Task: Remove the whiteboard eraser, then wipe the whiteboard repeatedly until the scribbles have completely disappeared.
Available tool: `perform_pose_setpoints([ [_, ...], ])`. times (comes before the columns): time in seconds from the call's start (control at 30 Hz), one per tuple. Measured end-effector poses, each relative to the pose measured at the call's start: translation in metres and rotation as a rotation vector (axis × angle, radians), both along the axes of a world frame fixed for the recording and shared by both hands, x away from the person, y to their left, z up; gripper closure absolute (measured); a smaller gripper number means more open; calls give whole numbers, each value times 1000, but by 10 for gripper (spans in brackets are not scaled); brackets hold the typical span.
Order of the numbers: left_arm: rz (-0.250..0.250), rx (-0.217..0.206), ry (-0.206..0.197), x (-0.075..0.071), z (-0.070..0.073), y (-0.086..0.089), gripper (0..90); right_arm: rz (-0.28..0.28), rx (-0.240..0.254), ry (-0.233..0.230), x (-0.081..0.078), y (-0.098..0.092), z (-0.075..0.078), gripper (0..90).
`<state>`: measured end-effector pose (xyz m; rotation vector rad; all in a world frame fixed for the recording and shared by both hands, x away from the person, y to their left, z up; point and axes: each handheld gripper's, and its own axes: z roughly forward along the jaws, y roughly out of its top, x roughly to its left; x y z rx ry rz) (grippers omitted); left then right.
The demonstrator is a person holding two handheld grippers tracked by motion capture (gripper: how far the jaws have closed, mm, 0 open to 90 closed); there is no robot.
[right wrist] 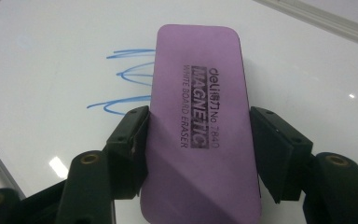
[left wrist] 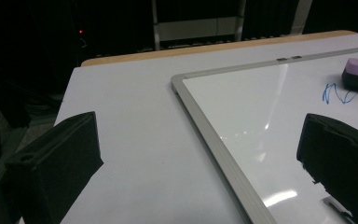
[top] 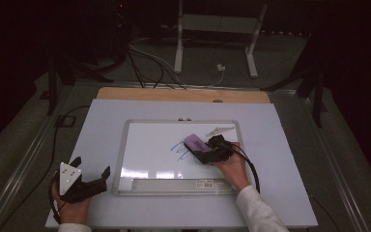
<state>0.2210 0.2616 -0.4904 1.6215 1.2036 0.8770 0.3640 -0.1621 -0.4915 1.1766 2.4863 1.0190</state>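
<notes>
Dark room beyond my white table [top: 101,145]; on the whiteboard [top: 159,164], my right gripper [top: 207,151] seemingly clamps the purple eraser [top: 196,142] over blue scribbles [top: 179,149]. Left gripper [top: 92,170] beside it gapes wide.

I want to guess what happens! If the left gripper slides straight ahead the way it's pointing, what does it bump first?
Probably the whiteboard's metal frame: the open left gripper points across bare table toward it. Depth is hard to judge.

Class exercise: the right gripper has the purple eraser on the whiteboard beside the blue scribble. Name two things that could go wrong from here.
1. The right gripper pinches the eraser only at its long edges; it might twist or slip out during wiping.
2. The left gripper rests open off the whiteboard, so the unheld board could slide, leaving blue scribble behind.
</notes>
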Motion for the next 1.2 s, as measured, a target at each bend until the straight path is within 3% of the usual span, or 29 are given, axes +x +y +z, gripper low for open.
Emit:
perform_pose_setpoints([
  [0.53, 0, -1, 1, 0, 0, 1, 4, 26, -26, -13, -3, 5, -5, 406],
  [0.63, 1, -2, 0, 0, 0, 1, 4, 27, -20, 10, -2, 5, -6, 363],
  [0.83, -1, 4, 5, 0, -1, 1, 4, 21, -6, -7, 2, 10, -4, 301],
  [1.2, -3, 2, 6, 1, -1, 1, 4, 10, 25, 39, 10, 13, -9, 395],
])
